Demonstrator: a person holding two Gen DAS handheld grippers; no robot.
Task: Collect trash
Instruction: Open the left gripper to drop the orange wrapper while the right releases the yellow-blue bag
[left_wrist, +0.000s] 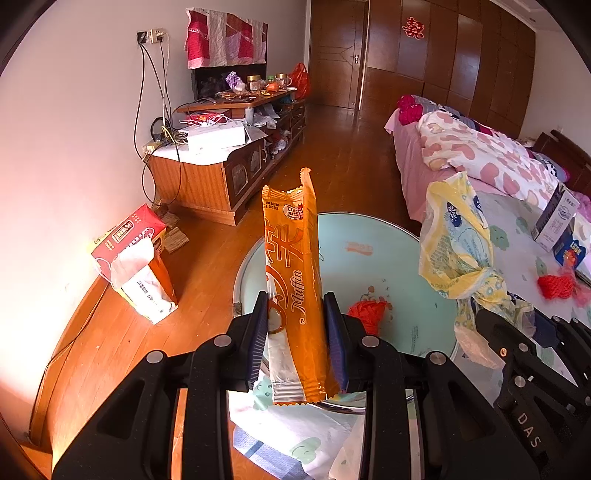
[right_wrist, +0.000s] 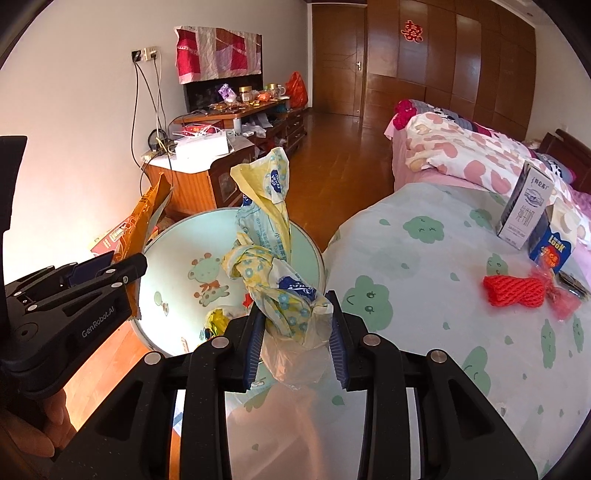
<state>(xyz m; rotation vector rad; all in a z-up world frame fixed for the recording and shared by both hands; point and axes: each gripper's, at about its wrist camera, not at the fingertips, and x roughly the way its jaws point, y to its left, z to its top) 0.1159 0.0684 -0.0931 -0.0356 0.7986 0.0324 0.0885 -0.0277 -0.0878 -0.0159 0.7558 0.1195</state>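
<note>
Over basin (left_wrist: 406, 236): wrapper (left_wrist: 291, 280) upright (lengthwise)

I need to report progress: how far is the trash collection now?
Done: some scraps already lie in the round basin. In hand: the left gripper clamps an orange muffin wrapper; the right gripper clamps a yellow plastic bag. Left: red netting and cartons on the bed.

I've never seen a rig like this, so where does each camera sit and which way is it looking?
Left wrist: on the left gripper, facing forward and down over the round basin; its fingers clamp an orange wrapper.
Right wrist: on the right gripper, same heading; its fingers hold a yellow bag.
Shared: basin, bed, the other gripper.
</note>
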